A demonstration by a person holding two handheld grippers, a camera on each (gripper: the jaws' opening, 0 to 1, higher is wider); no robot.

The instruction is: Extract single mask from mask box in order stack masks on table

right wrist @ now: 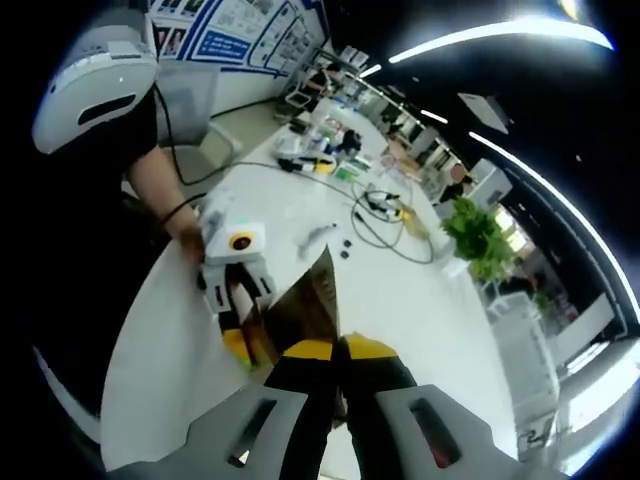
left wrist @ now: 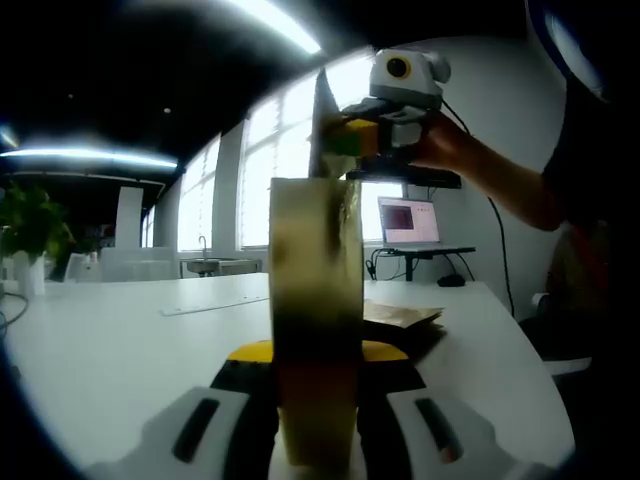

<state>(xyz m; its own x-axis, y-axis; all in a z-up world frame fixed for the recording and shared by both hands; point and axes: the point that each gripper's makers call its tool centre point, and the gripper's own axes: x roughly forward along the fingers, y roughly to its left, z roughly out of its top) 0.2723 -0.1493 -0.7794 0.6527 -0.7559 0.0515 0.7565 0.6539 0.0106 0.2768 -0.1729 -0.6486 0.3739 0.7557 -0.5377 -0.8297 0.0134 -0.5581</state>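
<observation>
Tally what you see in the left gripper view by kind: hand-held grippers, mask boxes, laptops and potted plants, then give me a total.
Hand-held grippers: 2, the left hand-held gripper and the right hand-held gripper
Mask box: 1
Laptop: 1
Potted plant: 1
Total: 5

In the left gripper view we see the mask box (left wrist: 318,330) upright between our near jaws on the table (left wrist: 110,350), the right gripper (left wrist: 345,135) above it, and a laptop (left wrist: 408,223) far right.
</observation>
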